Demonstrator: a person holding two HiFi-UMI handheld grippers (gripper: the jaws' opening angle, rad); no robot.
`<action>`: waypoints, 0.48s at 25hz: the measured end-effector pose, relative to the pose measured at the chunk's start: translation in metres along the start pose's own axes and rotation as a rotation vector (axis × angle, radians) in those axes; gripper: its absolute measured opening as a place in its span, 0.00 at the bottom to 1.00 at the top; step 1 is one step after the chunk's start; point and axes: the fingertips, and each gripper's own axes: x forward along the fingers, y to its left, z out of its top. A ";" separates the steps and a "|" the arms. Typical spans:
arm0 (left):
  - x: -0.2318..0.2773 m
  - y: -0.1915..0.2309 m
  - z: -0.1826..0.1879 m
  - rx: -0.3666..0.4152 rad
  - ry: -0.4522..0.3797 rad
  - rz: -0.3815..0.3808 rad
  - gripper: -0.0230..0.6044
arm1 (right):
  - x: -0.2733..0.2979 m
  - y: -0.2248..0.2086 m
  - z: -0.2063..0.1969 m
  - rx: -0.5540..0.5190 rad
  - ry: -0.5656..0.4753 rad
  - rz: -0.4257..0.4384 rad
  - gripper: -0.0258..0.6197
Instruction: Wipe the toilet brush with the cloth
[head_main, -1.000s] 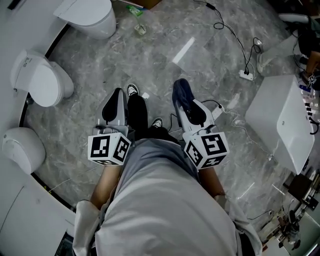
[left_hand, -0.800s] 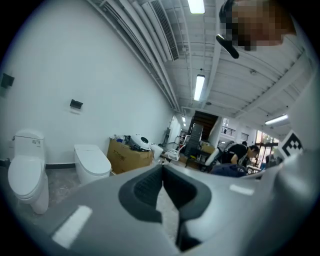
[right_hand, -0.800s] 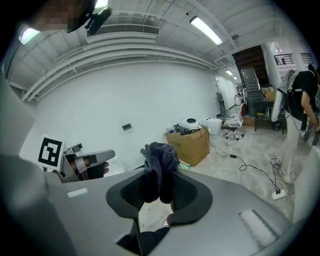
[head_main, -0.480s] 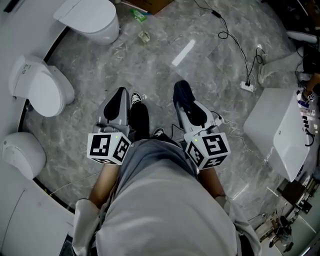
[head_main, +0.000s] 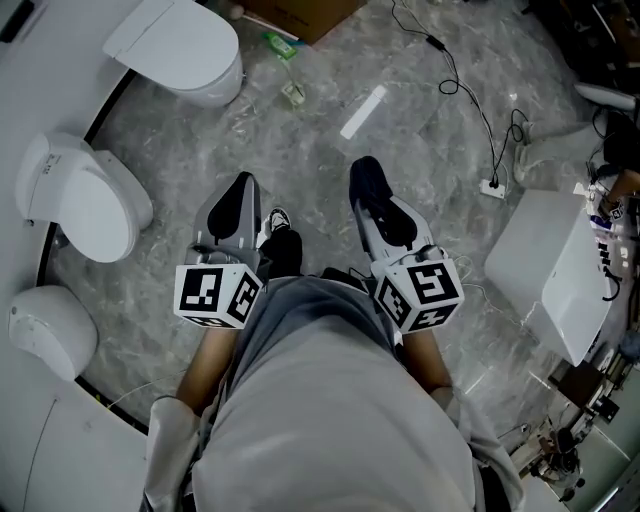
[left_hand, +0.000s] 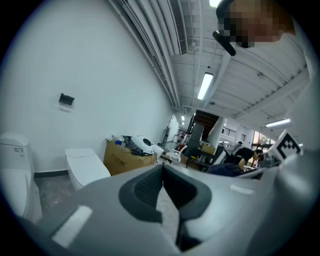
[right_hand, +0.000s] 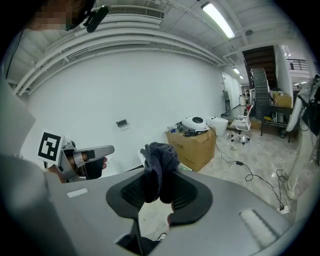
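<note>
My right gripper (head_main: 368, 192) is shut on a dark blue cloth (head_main: 366, 180), held out over the grey marble floor. In the right gripper view the cloth (right_hand: 160, 157) is bunched between the jaws of that gripper (right_hand: 159, 184) and sticks up past their tips. My left gripper (head_main: 237, 203) hovers beside it to the left. In its own view the left gripper (left_hand: 163, 172) has its jaws closed together with nothing between them. No toilet brush shows in any view.
Three white toilets stand along the left wall (head_main: 185, 45) (head_main: 85, 195) (head_main: 50, 325). A cardboard box (head_main: 300, 12) sits at the top. A cable with a power strip (head_main: 492, 185) lies at the right, next to a large white fixture (head_main: 550, 265). The person's shoe (head_main: 278, 218) shows between the grippers.
The person has stepped forward: the toilets and floor slid down the head view. Both grippers kept their places in front of the body, and the cloth stayed in the right one.
</note>
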 end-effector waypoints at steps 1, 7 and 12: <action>0.006 0.007 0.005 0.002 -0.003 -0.001 0.04 | 0.009 0.001 0.006 -0.005 0.002 0.003 0.19; 0.031 0.042 0.023 0.023 -0.008 -0.002 0.04 | 0.043 0.004 0.034 -0.043 -0.007 0.013 0.19; 0.048 0.059 0.029 0.014 -0.006 0.005 0.04 | 0.059 -0.013 0.046 -0.059 0.000 -0.009 0.18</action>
